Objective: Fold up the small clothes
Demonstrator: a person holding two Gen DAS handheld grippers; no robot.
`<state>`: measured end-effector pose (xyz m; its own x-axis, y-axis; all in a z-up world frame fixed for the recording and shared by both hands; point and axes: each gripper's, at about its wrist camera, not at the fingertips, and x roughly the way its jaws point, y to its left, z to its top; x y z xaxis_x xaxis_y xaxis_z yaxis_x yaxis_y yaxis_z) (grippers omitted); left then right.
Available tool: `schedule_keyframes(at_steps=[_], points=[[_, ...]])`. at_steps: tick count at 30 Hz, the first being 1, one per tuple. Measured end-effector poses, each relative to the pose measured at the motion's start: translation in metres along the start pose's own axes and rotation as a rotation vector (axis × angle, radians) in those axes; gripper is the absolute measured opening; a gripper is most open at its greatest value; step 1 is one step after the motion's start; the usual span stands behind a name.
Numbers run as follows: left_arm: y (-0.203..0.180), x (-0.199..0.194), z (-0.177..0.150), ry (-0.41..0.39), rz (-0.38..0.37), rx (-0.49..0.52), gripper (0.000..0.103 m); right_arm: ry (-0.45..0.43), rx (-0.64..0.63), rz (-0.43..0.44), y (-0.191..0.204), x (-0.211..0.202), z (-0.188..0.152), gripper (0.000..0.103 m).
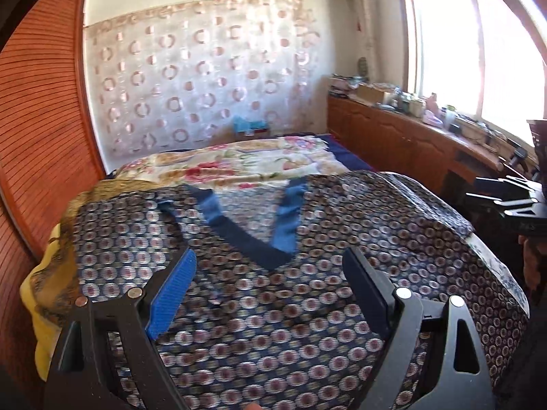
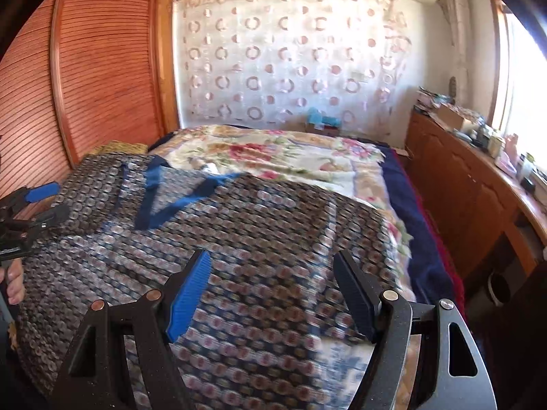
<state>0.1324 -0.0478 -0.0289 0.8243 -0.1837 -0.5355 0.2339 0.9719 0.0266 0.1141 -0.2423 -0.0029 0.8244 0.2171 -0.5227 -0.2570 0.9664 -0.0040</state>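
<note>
A dark blue top printed with small round motifs lies spread flat on the bed, its blue-trimmed V-neck pointing toward me. My left gripper hovers open over the chest area, below the neckline, nothing between its fingers. My right gripper shows at the right edge beside the top's right shoulder. In the right wrist view the same top is blurred, and my right gripper stands open above its right half, holding nothing. My left gripper is at the far left there, with a hand below it.
A floral blanket covers the bed behind the top. A yellow patterned cloth sticks out under the top's left side. Louvred wooden doors stand close on the left. A cluttered wooden cabinet runs along the right, under the window.
</note>
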Motion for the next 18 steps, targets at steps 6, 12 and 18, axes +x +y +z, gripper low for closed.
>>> schedule_keyframes(at_steps=[6, 12, 18], points=[[-0.023, 0.03, -0.006, 0.089, -0.071, 0.054, 0.088, 0.084, 0.053, -0.05, -0.035, 0.016, -0.004, 0.076], [-0.032, 0.058, -0.022, 0.213, -0.118, 0.073, 0.088, 0.182, 0.139, -0.063, -0.065, 0.038, -0.006, 0.076], [-0.039, 0.079, -0.035, 0.306, -0.139, 0.083, 0.088, 0.242, 0.242, -0.03, -0.09, 0.056, -0.001, 0.068]])
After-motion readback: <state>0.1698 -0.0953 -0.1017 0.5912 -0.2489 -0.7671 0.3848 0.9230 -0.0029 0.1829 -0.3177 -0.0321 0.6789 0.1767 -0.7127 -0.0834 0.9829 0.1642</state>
